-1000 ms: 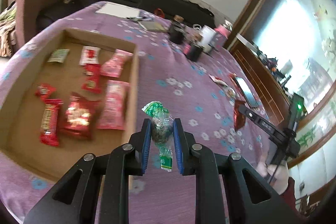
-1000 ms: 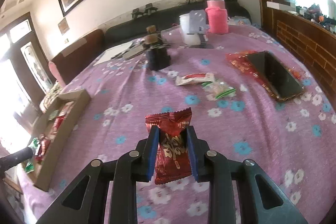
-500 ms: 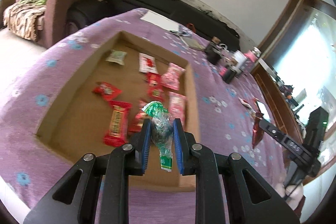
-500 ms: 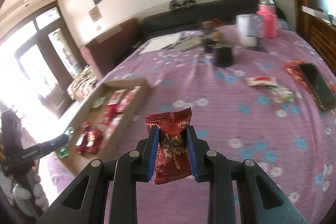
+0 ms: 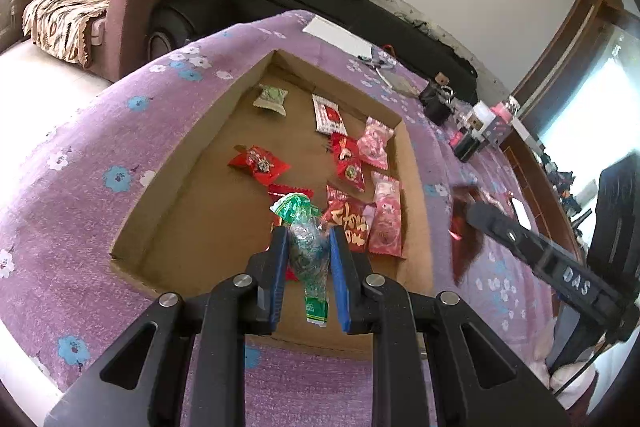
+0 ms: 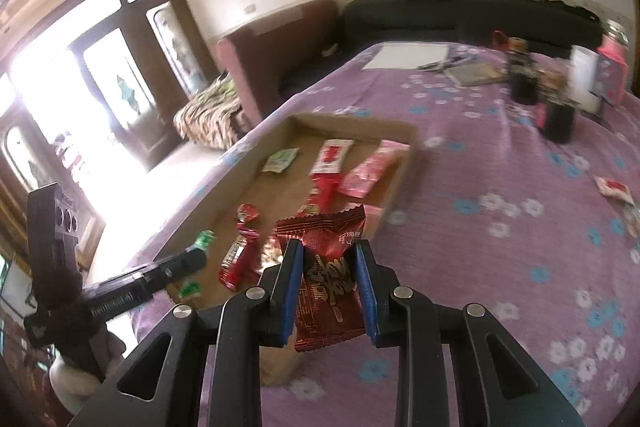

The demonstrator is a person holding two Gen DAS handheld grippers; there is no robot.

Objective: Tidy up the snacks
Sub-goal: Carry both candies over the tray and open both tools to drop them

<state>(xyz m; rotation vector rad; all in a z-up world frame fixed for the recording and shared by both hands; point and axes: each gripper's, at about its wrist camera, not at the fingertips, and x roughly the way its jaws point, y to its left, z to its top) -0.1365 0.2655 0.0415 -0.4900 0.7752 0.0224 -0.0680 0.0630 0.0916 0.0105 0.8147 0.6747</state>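
Both snacks look light, crinkly and slippery, so a pinch across the padded middle suits them: the left gripper (image 5: 307, 254) fingers clamp the green candy (image 5: 306, 243) above the cardboard tray (image 5: 192, 151), and the right gripper (image 6: 328, 283) clamps the red packet (image 6: 326, 279) just beside it.

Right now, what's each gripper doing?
Left gripper: shut on the green candy.
Right gripper: shut on the red snack packet.
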